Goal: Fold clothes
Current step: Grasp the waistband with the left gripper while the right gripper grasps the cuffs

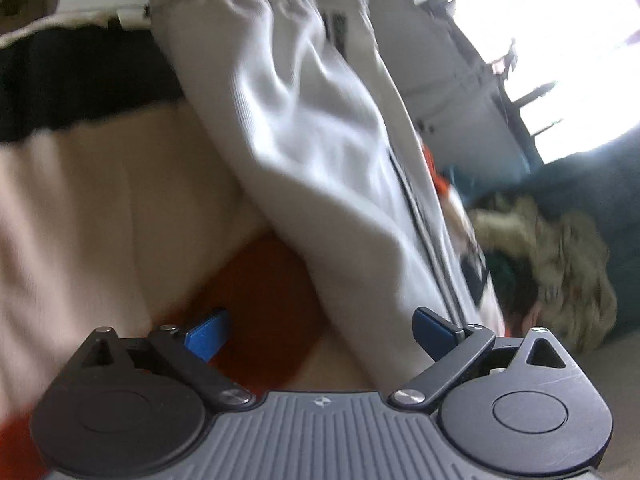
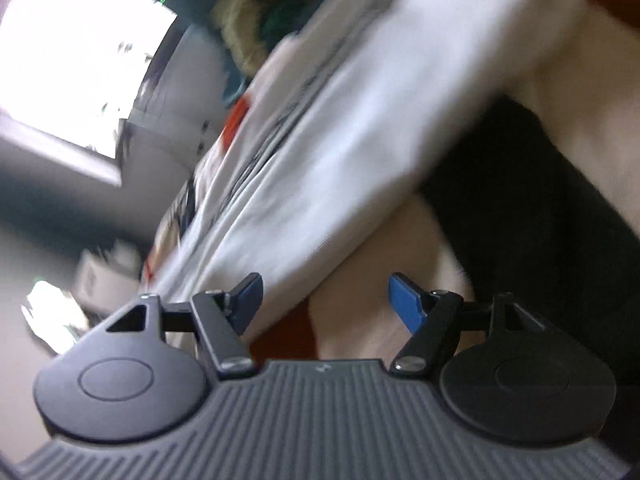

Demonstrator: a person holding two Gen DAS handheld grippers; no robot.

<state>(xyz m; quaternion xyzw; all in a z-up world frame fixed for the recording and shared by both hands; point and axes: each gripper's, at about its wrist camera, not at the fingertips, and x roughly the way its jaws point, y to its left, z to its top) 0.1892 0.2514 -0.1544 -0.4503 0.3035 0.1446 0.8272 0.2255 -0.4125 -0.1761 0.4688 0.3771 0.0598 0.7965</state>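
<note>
The white garment (image 1: 320, 140) lies as a long folded band over the cream bedding (image 1: 100, 200). In the left wrist view it runs from 11 o'clock down to 5 o'clock, its near end just inside the right-hand finger of the left gripper (image 1: 322, 334), which stands released with nothing pinched. The right gripper (image 2: 326, 300) is likewise released; there the band climbs toward 1 o'clock, its edge beside the left-hand finger. Judged so, both are about equally near.

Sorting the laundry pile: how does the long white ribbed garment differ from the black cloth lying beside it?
The long white ribbed garment is pale, the black cloth dark. The white garment runs as a long band with an elastic cuff and a dark side stripe; the black cloth lies as a plain patch, its shape unclear. Both rest on the cream bedding.
</note>
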